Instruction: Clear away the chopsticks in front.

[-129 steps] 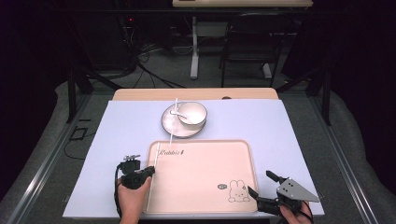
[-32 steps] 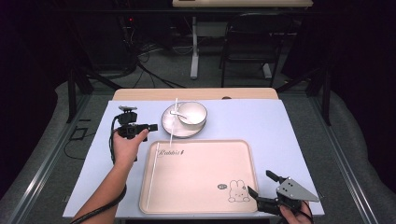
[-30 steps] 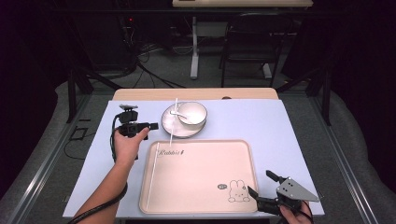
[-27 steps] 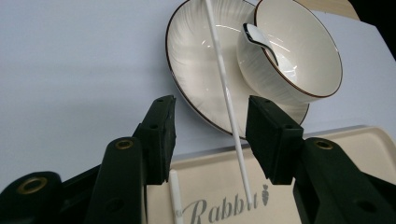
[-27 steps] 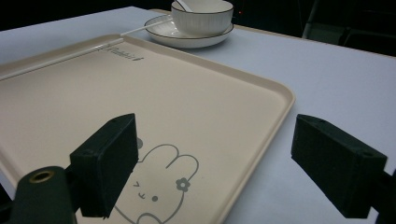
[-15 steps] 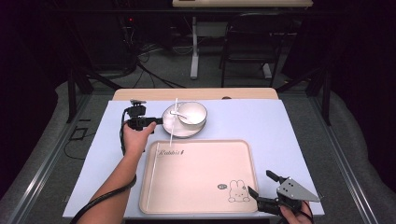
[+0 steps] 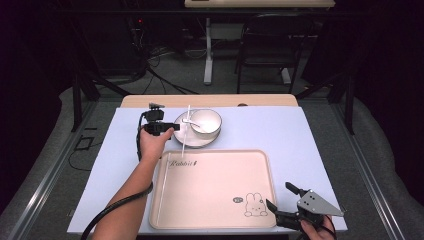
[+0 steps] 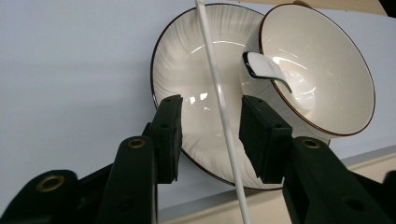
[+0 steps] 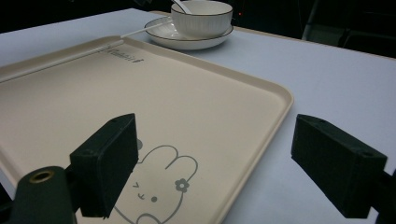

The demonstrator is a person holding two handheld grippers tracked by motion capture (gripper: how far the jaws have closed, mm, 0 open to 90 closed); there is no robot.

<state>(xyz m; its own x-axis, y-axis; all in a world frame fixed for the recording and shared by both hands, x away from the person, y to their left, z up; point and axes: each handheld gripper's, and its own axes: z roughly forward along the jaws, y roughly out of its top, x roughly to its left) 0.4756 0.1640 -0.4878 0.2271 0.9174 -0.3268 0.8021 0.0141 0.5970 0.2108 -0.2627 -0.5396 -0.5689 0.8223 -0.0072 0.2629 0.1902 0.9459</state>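
Left gripper: our jaws, just narrowing, straddle the white chopstick over the plate at far left, pads apart from it.
Done: we are lined up.
Left: grip and lift.
Right gripper: spread wide, idle near the tray corner.

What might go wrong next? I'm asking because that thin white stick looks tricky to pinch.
1. The left hand-held gripper has been closing with the white stick between its pads but not yet pressed; so thin a rod may slip out.
2. The stick lies across the plate; lifting one end could drag the other over the rim and nudge it.
3. The bowl sits off-centre on the plate with a spoon inside; a bump might tip it.
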